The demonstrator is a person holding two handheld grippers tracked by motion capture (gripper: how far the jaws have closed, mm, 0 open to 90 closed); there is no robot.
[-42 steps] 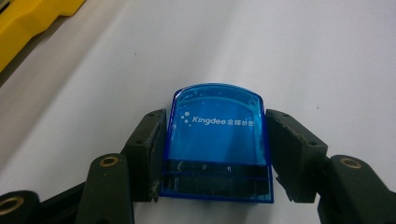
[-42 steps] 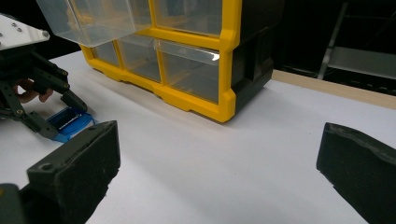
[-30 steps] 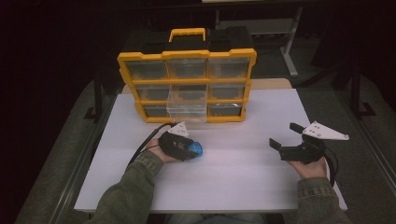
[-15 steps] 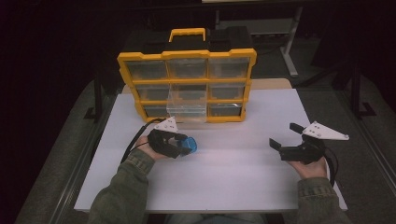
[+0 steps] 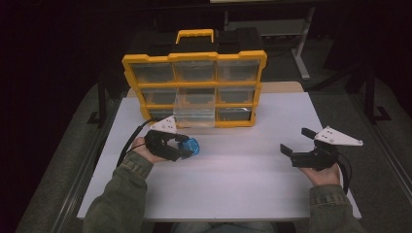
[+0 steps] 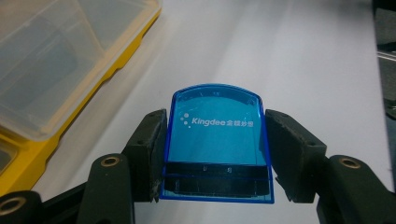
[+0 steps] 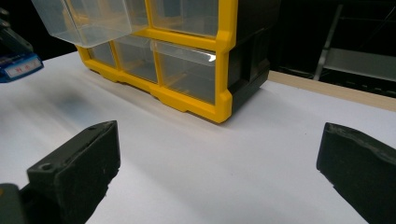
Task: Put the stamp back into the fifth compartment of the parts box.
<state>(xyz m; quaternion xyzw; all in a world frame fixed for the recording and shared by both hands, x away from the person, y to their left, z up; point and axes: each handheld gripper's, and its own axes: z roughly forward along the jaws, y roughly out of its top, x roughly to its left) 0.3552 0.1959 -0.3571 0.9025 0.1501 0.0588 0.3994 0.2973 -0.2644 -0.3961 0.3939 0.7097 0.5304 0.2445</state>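
Observation:
My left gripper [image 5: 187, 145] is shut on a small blue translucent box [image 6: 217, 140] printed "Kingdee", its jaws pressing both sides. It hovers over the white table just in front of a yellow organiser [image 5: 194, 90] with clear drawers. The middle drawer [image 5: 195, 108] is pulled out toward me. In the high view the blue box [image 5: 190, 145] sits just below that drawer. My right gripper [image 5: 296, 141] stands open at the table's right with nothing between its jaws. The blue box [image 7: 16, 65] also appears at the left edge of the right gripper view.
The white table top [image 5: 243, 170] stretches between the two hands. The organiser [image 7: 187, 56] stands at the table's far edge, with a yellow handle [image 5: 195, 35] on top. A wooden strip [image 7: 327, 88] and dark floor lie behind it.
My left gripper has moved left and a little away from me with the blue box, toward the open drawer. The right gripper has stayed in place.

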